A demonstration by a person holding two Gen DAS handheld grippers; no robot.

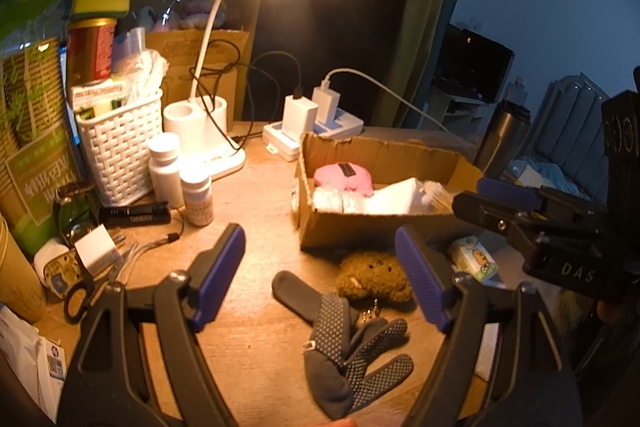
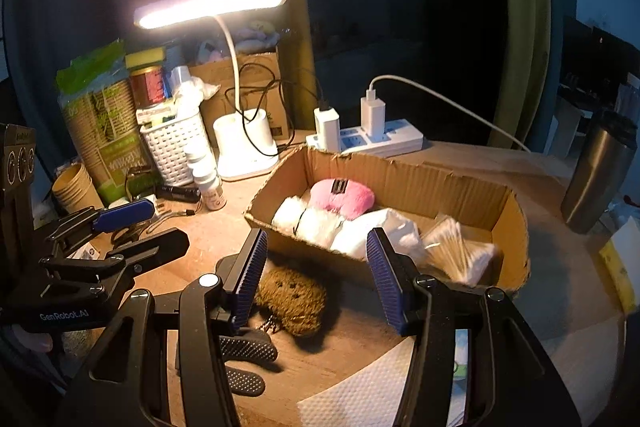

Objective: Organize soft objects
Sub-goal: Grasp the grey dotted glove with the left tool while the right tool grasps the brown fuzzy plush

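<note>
Lamplight falls warm across our cluttered wooden desk point(image 1: 256, 195), and the room behind stays dark. We hold 2 tongs over its near edge, and both stand released with nothing between the pads. Nearest to us, under the left gripper point(image 1: 320, 279), lies the dark dotted glove point(image 1: 352, 343), flat on the wood with its fingers spread toward the right pad. Just beyond it, and between the pads of the right gripper point(image 2: 316, 279) but lower than them, sits the brown plush toy point(image 2: 294, 301), touching neither pad. It rests just in front of the near wall of the cardboard box point(image 2: 404, 175).

We judge the step in hand to be picking up this plush. To do it well, we should lower the right tongs until the pads flank its middle, then squeeze gently, since the fabric will give and a light pinch may slip. A small metal clasp seems to hang at its near side, so we should lift straight up before crossing the box wall.

Beyond the tongs, the box already holds 1 pink plush point(image 2: 342, 197), white fluffy pieces point(image 2: 316, 223) and a packet of cotton swabs point(image 2: 456, 251). Free space shows past the pink plush, along the far wall. Farthest off stand the desk lamp point(image 2: 212, 5) and a power strip point(image 2: 380, 141).
</note>
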